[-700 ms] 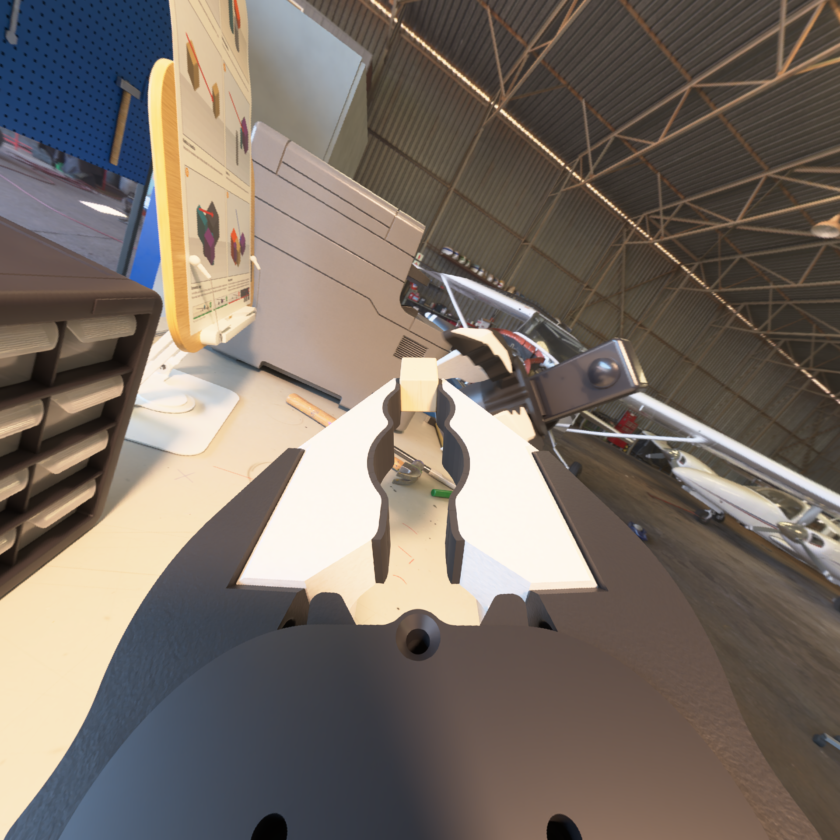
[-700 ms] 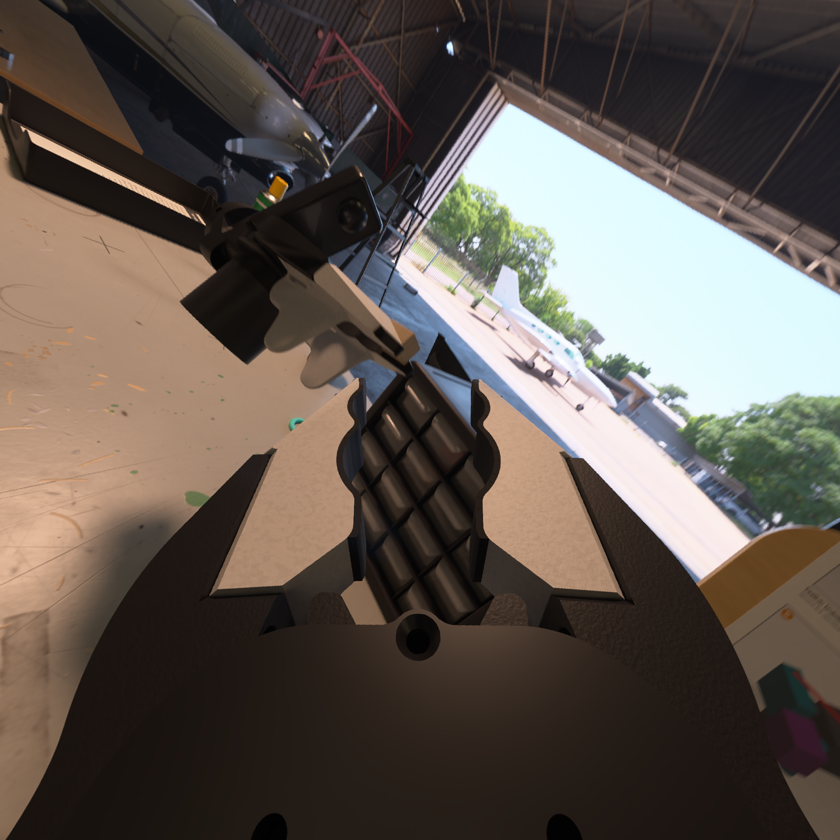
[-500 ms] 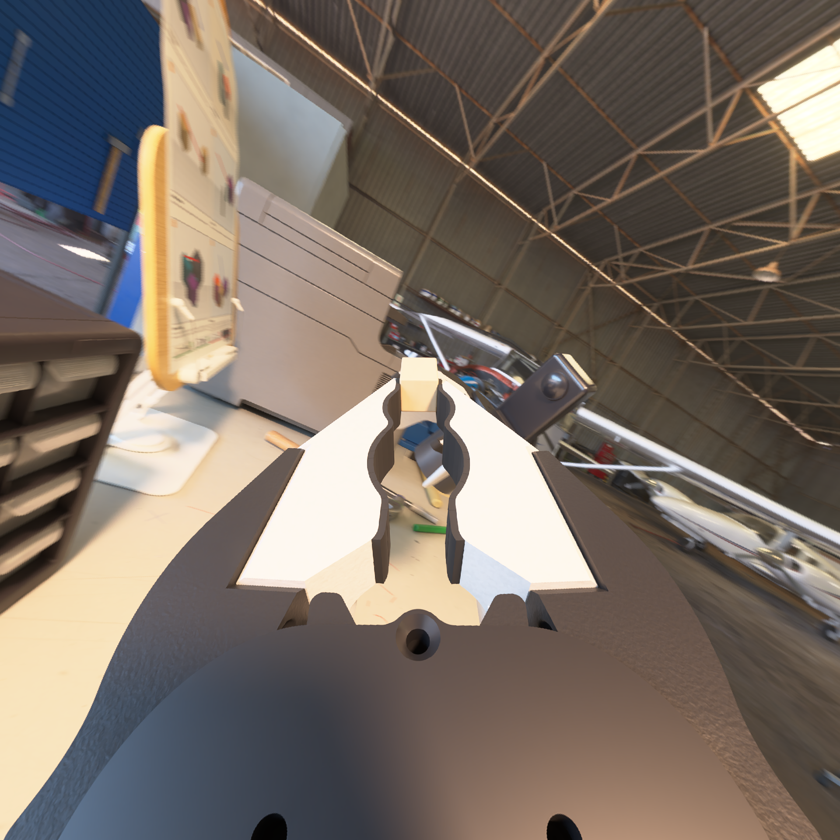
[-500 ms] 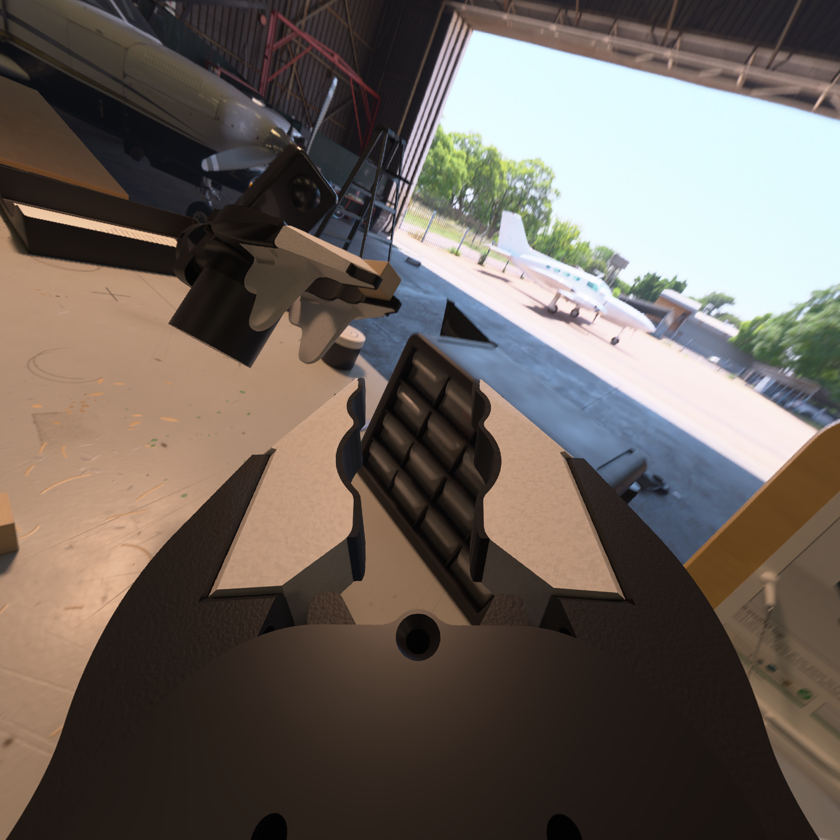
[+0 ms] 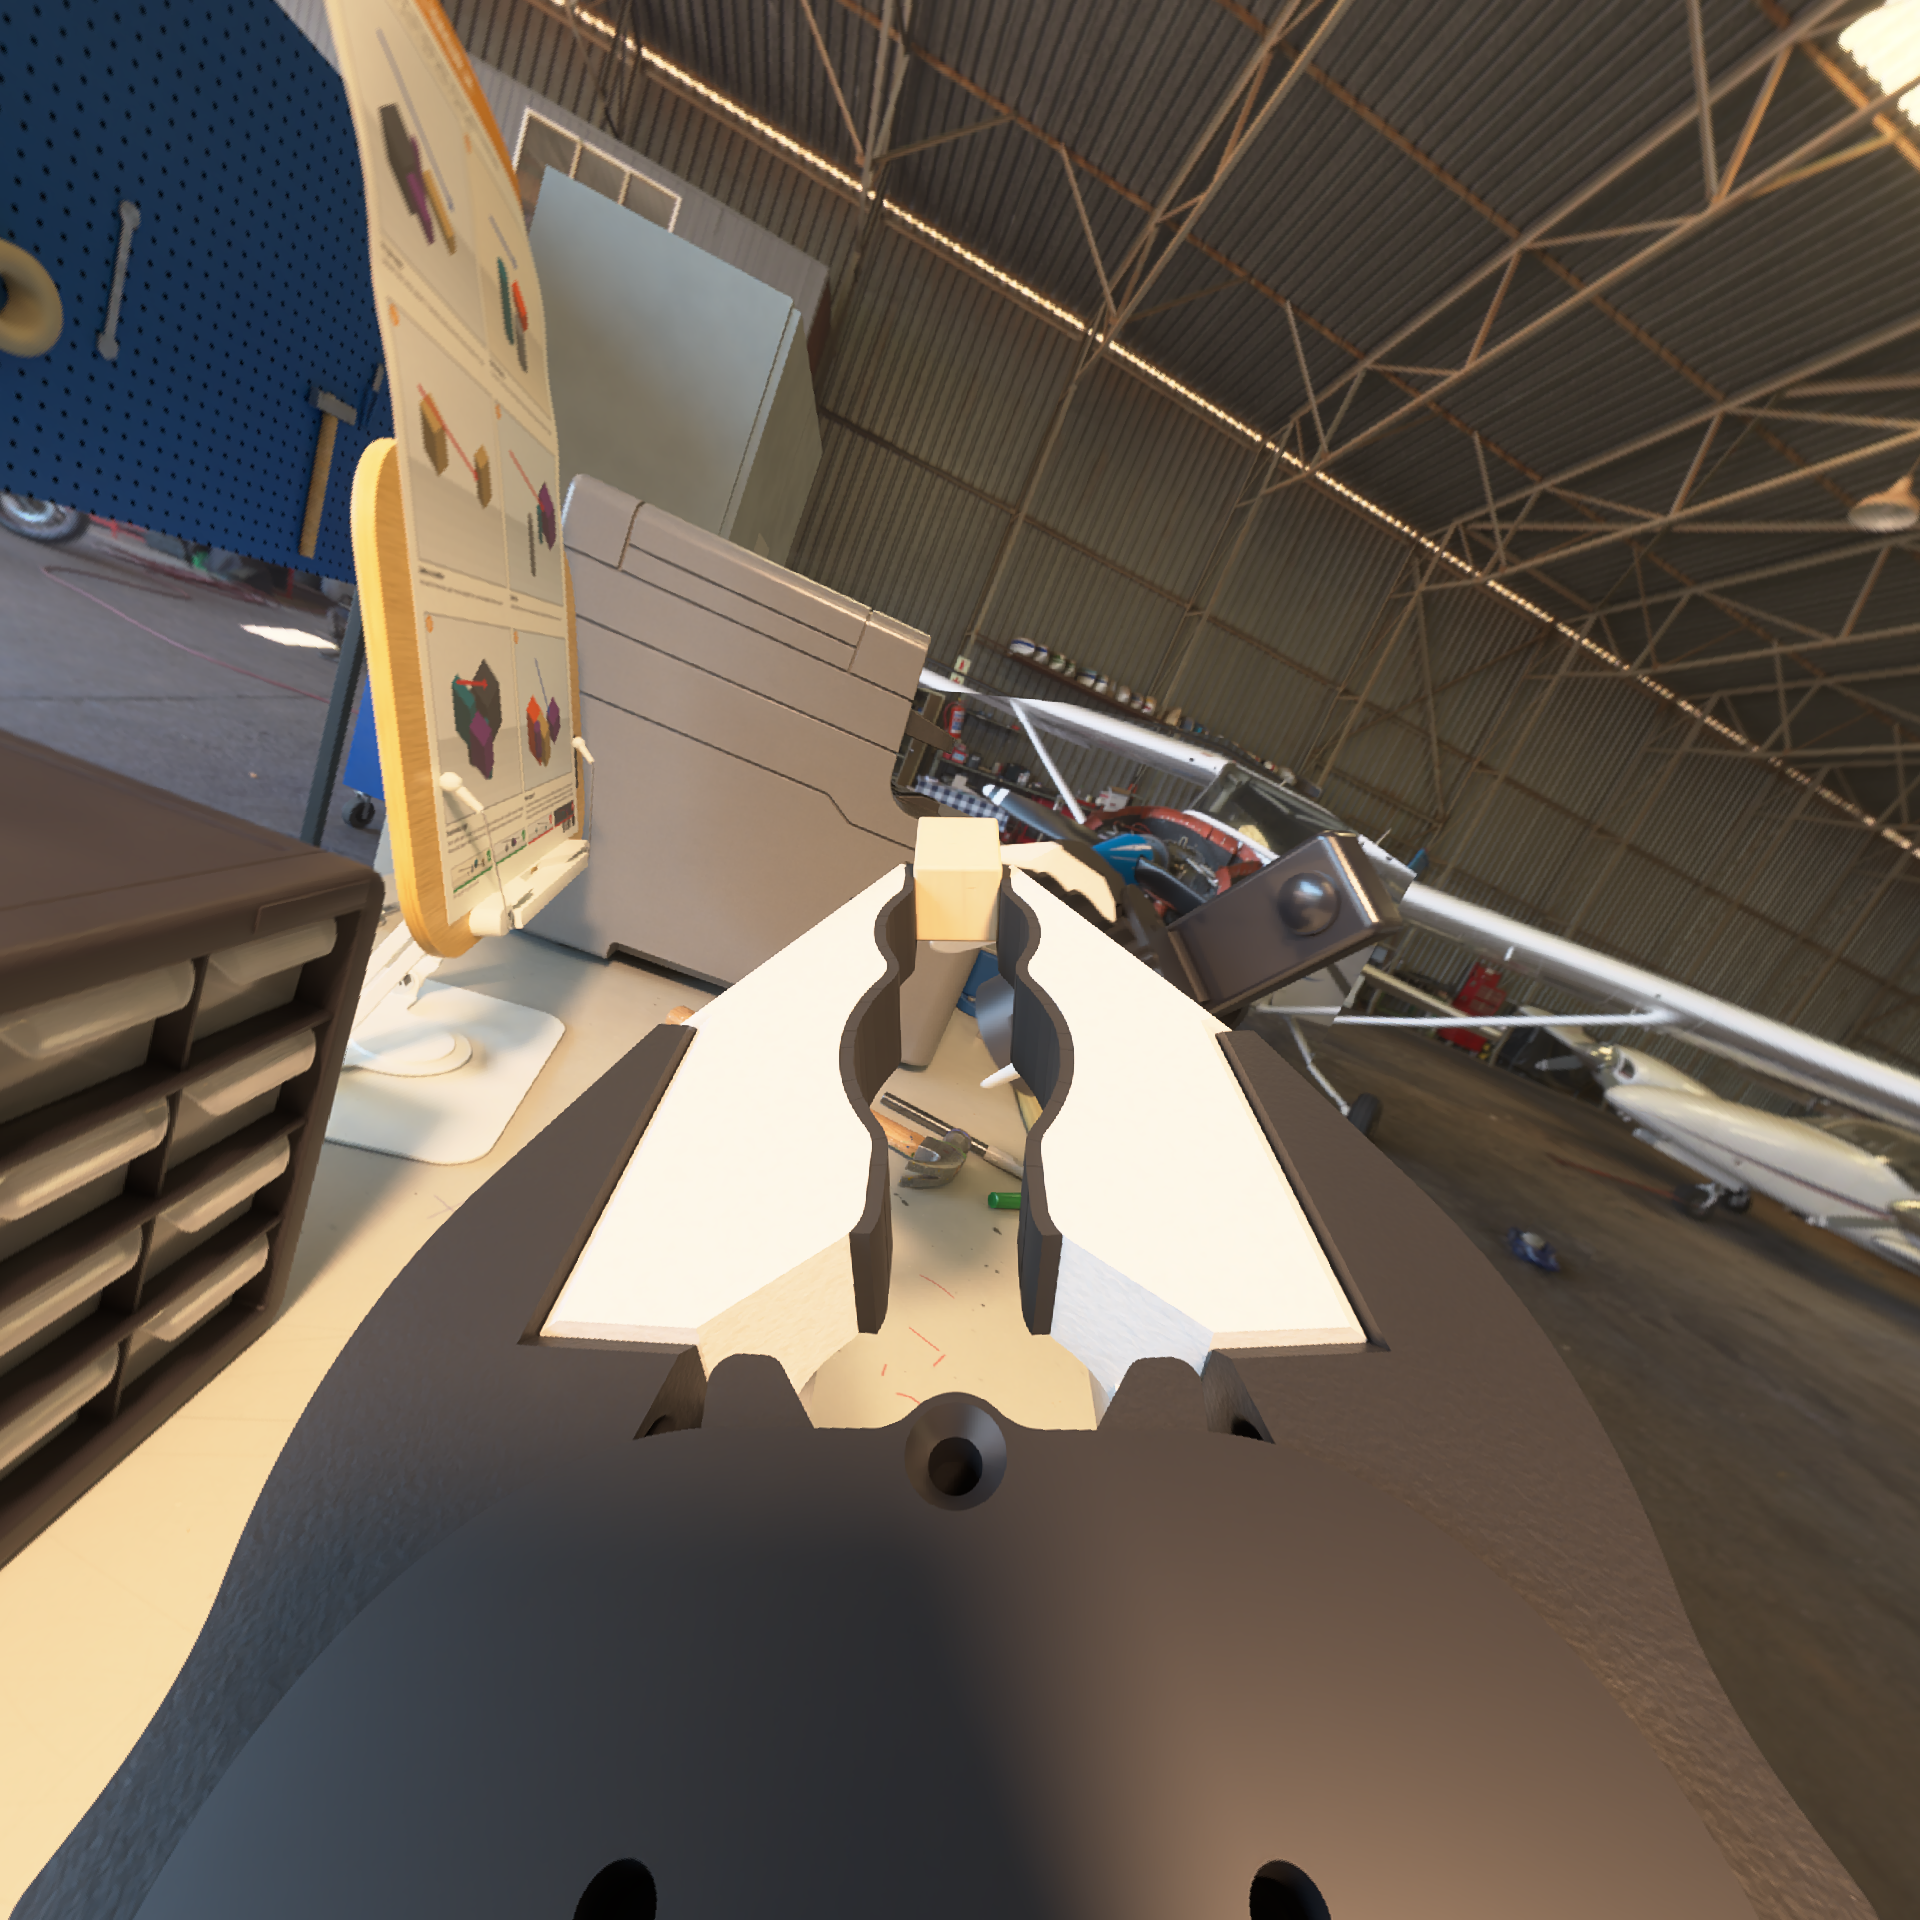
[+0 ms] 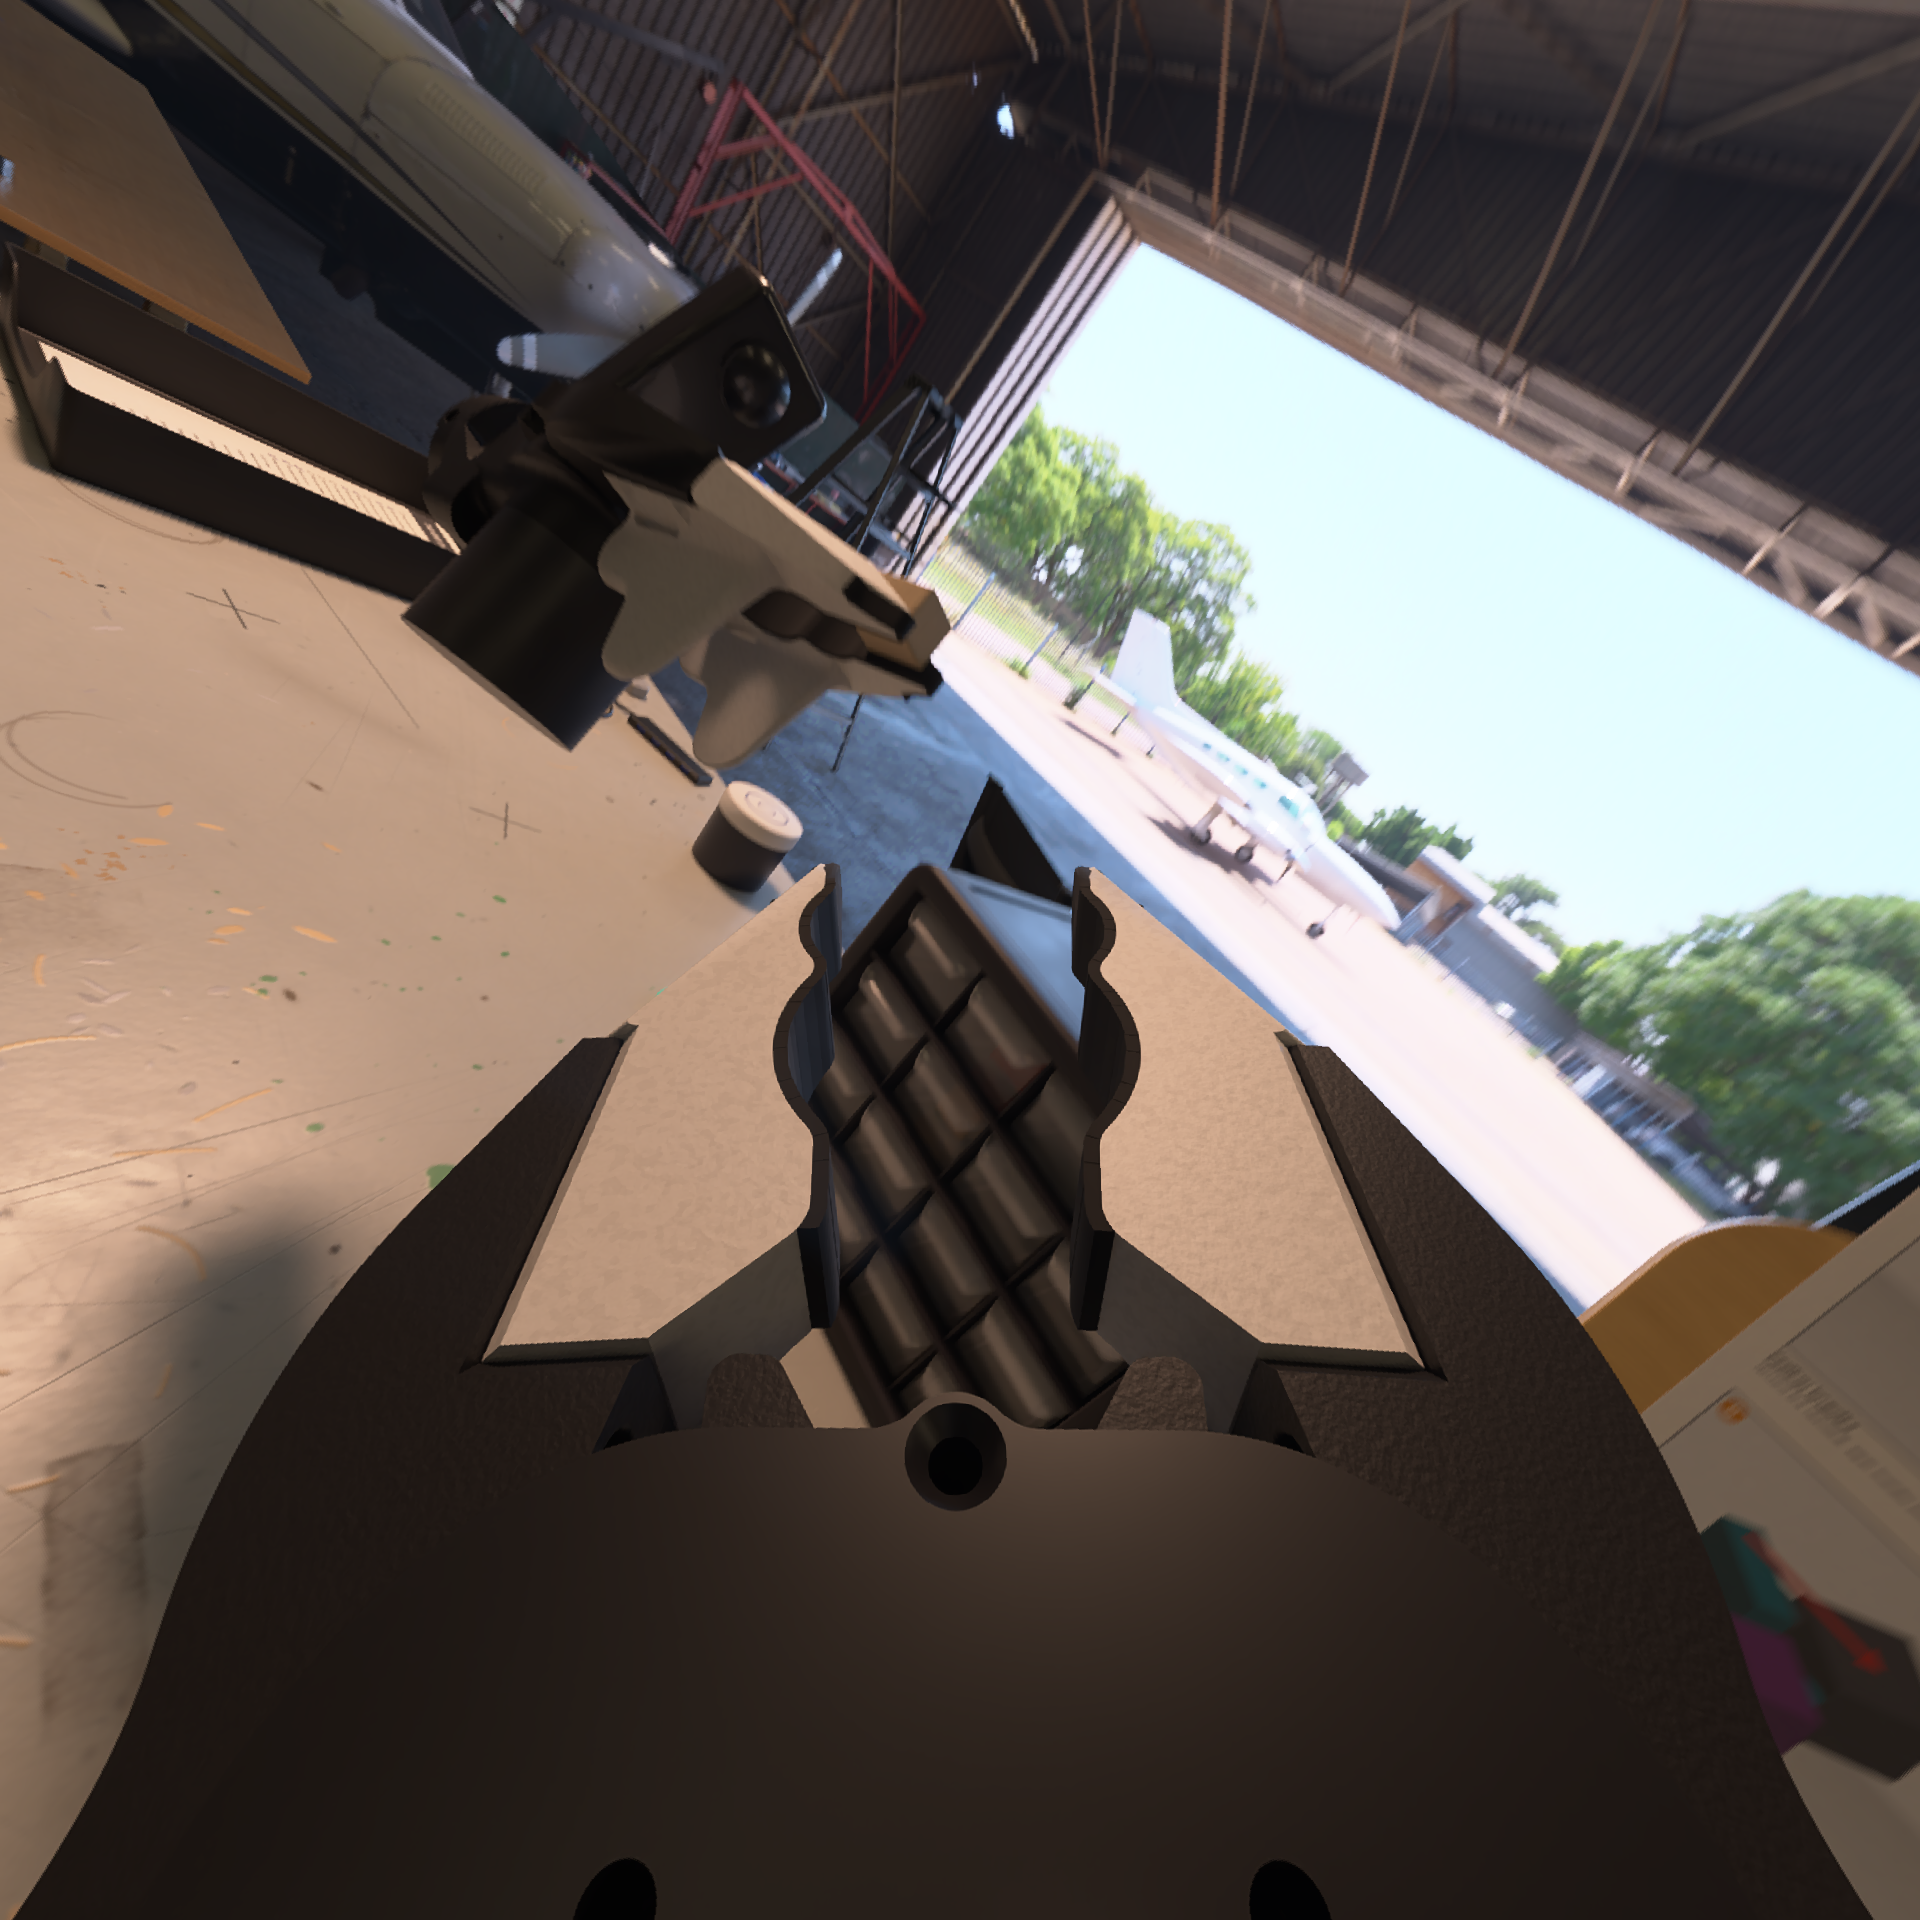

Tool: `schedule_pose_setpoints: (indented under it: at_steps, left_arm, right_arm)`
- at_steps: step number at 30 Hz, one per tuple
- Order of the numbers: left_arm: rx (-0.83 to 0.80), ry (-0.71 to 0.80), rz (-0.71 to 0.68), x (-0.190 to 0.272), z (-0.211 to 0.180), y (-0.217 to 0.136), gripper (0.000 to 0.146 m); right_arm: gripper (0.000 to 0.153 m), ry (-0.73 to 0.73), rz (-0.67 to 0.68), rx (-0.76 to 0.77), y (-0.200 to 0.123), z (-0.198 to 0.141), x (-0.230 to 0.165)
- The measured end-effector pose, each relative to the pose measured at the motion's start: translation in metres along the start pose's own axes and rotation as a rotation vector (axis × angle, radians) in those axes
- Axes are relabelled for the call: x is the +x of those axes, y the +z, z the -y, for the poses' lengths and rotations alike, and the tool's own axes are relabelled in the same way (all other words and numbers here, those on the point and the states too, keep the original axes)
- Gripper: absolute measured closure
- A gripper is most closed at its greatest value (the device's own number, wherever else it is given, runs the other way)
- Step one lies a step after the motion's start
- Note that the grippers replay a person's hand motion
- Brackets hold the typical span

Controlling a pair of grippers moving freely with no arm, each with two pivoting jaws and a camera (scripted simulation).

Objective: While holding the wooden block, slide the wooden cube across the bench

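My left gripper (image 5: pixel 956 894) pinches the wooden block (image 5: pixel 956 891) at its fingertips, raised at twelve o'clock to clear the bench (image 6: pixel 260 935), while my right gripper (image 6: pixel 954 914), jaws parted and empty, hunts a cube I cannot see.

Both tongs have swung: the right tongs (image 5: pixel 1049 883) now sit beside the held wooden block (image 5: pixel 956 891).

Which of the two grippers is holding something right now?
The left gripper: a pale wooden block is pinched between its fingertips, clear of the bench. The right gripper stands open with nothing between its fingers.
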State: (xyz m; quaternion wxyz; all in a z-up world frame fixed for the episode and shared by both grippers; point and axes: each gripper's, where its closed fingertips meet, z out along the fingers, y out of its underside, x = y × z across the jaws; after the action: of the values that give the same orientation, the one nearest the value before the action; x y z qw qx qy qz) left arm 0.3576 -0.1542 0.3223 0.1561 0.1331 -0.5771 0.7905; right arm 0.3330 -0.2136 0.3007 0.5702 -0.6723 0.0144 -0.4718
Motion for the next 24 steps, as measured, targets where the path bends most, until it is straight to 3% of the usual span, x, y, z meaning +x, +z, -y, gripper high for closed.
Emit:
schedule_pose_setpoints:
  at_steps: [5,9,12,14,20,24]
  left_arm:
    - [-0.001,-0.036,0.036,-0.023,0.0,-0.005,0.132]
    - [0.009,-0.027,0.045,-0.027,0.006,-0.008,0.132]
    - [-0.006,-0.026,0.049,-0.029,0.003,-0.007,0.132]
    - [-0.024,-0.048,0.025,-0.027,-0.003,-0.002,0.132]
    - [-0.071,-0.023,-0.031,-0.003,-0.017,0.011,0.132]
    - [-0.025,-0.03,-0.082,0.016,-0.011,0.01,0.132]
  right_arm:
    - [0.106,0.256,0.024,-0.032,0.014,-0.038,0.008]
    - [0.107,0.329,0.001,-0.029,0.021,-0.06,0.012]
    - [0.106,0.348,0.021,0.002,0.026,-0.058,0.01]
    - [0.104,0.28,0.039,-0.001,0.026,-0.045,0.007]
    - [0.101,-0.123,-0.035,-0.025,0.004,0.019,-0.001]
    - [0.103,-0.226,-0.08,-0.048,-0.008,0.044,-0.009]
